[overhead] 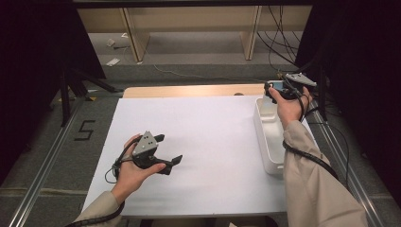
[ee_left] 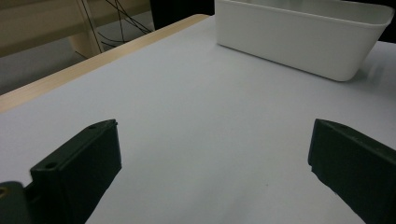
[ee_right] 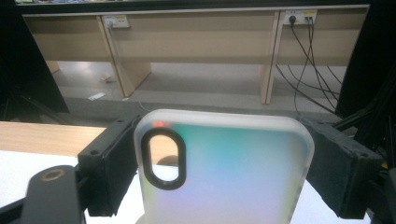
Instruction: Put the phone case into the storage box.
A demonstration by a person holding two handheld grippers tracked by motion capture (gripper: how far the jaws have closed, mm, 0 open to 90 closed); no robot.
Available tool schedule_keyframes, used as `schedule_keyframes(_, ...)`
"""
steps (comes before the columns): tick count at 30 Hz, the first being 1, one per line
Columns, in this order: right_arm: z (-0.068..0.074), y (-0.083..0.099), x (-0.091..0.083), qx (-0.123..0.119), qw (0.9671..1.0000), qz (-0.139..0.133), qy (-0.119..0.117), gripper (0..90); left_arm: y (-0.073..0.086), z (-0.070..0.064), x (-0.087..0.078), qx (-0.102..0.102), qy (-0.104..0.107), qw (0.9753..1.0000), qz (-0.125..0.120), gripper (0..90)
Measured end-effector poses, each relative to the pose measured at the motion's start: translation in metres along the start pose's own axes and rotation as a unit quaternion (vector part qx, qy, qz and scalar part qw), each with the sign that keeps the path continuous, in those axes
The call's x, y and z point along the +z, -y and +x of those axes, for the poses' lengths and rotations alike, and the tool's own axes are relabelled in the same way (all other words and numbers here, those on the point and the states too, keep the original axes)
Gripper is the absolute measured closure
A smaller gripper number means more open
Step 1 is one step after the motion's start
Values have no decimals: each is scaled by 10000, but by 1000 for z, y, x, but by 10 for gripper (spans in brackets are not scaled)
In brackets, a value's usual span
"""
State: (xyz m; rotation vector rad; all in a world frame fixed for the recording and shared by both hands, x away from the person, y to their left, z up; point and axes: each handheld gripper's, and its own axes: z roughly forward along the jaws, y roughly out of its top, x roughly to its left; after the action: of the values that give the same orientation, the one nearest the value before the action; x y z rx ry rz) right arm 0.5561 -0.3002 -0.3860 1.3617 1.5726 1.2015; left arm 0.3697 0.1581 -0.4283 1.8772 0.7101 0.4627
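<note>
Item: frosted translucent phone case [ee_right: 224, 168], long axis along jaws | I see right gripper [overhead: 276, 89] clamping it, seemingly above white plastic bin [overhead: 265, 142]'s far end | left gripper [overhead: 165, 149] wide open, empty, well apart from bin.

The phone case [ee_right: 224, 168] runs off the bottom edge of the right gripper view, its lower part unseen; in the high view it is too small to make out above the white bin [overhead: 269, 137]; the bin's far end is cut off in the left gripper view.
</note>
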Motion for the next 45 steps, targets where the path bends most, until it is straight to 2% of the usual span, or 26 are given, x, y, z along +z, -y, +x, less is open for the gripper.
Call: schedule_keyframes(45, 4, 8, 15, -93, 9998, 189, 67, 182, 0, 0, 0, -8, 16, 10000, 2, 20)
